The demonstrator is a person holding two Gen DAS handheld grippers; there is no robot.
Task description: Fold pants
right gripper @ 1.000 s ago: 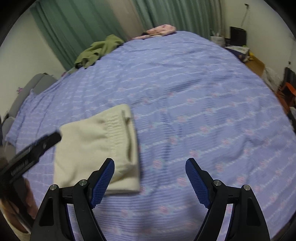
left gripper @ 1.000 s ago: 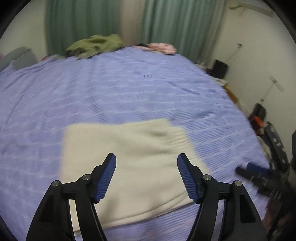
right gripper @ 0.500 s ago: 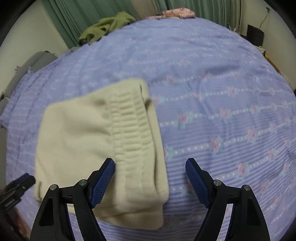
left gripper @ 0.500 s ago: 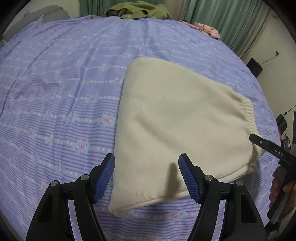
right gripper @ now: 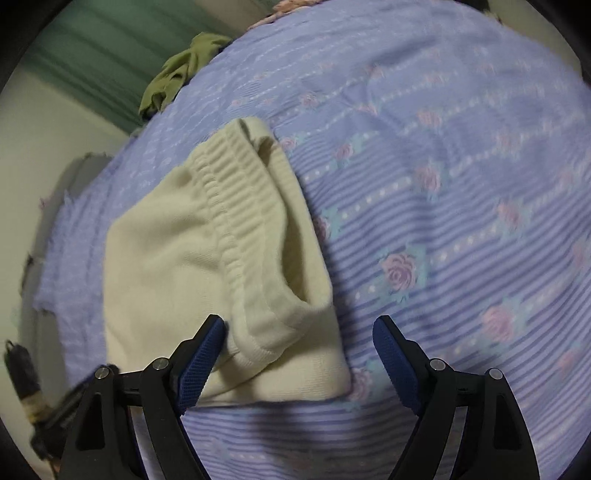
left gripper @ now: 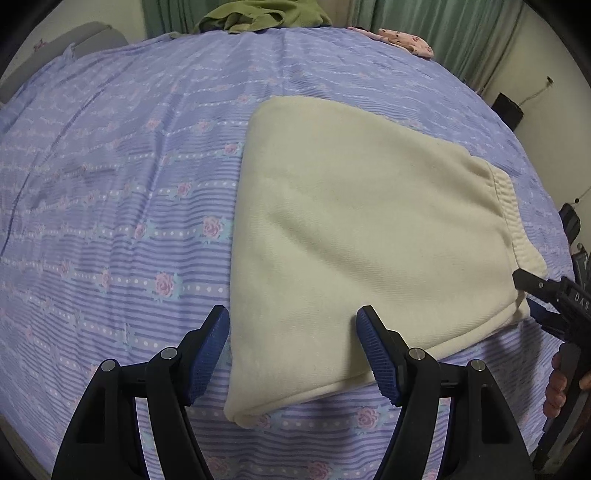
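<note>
Cream pants (left gripper: 354, 236) lie on the bed (left gripper: 110, 206), already doubled into a thick rectangle, ribbed waistband (right gripper: 236, 221) at the right-hand end; judged stage: mid-fold, with both hands down at the near edge for the next fold or a final tidy;

Your left gripper (left gripper: 291, 350) hangs over the near left corner of the pants, fingers spread, nothing pinched; one pad is over bare sheet, the other over cloth; contact cannot be told;

Your right gripper (right gripper: 299, 354) sits at the waistband corner, its jaws opening at this moment; the layered waistband edge lies between them, but the pads do not press on it;

Next move, as judged: close each pair of fingers on all the layers at its corner, then carry the near edge over to the far edge, both hands level and together; risk is catching the top layer only, or the sheet with it;

Green garment (left gripper: 258, 14) and pink garment (left gripper: 406, 38) lie well apart at the far end
</note>
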